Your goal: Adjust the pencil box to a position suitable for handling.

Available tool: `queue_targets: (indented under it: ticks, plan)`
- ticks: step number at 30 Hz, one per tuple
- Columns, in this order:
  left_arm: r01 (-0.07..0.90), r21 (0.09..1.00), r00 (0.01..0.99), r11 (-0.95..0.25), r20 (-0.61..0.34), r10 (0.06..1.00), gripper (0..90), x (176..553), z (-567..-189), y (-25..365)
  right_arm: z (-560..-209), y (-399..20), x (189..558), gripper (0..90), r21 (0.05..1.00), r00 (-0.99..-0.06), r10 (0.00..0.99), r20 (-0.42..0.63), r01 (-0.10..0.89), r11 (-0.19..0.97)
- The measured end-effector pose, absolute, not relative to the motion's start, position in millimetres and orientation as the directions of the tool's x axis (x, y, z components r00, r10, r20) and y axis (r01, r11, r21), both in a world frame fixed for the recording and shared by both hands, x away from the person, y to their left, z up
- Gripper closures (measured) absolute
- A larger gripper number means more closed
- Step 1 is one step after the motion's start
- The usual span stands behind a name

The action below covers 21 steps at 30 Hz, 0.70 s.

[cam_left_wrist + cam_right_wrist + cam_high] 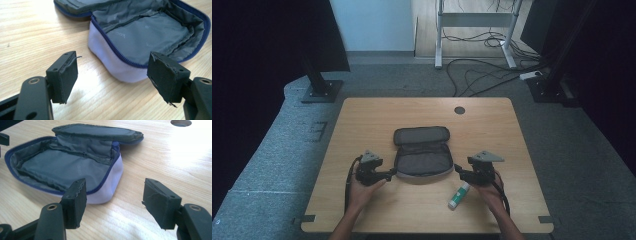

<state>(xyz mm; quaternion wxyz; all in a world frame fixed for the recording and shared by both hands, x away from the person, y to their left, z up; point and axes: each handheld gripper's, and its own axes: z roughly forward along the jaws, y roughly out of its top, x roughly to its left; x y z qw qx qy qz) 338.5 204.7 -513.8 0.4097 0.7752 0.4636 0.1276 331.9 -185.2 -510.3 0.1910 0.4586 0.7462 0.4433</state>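
High view: open pouch (422,156) lies near the middle of the desk (362,125), lid flap folded back toward the far edge; left gripper (388,174) sits just beside its left end, right gripper (458,170) just beside its right end, both tongs pointing inward at it, hands coming from the near edge. A small white tube with green cap (459,195) lies near the near edge, just below the right gripper. Desk is light wood with rounded corners and a round cable hole (459,110) toward the far edge; grey carpet (287,145) around it, loose cables (482,75) and a white metal frame (472,20) behind, dark stands at both sides. Left gripper view: tongs wide apart, nothing between the pads (67,77); pouch (140,32) just ahead and apart from them, pale lilac outer wall, blue zip, crinkled grey lining. Right gripper view: tongs (115,202) open fairly wide, empty; pouch (62,167) ahead toward the left jaw, not touching, soft fabric, padded dark lid; glare on the wood grain.
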Motion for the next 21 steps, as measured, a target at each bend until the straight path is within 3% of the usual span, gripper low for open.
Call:
queue_targets:
  ticks: [21]
  plan:
    - [0.658,0.723,0.495,-0.211,-0.204,0.845,26.3,315.1,-541.9,237.4,-523.6,-204.4,291.6,33.4,0.844,-0.508,0.852,0.126,0.506,0.177]
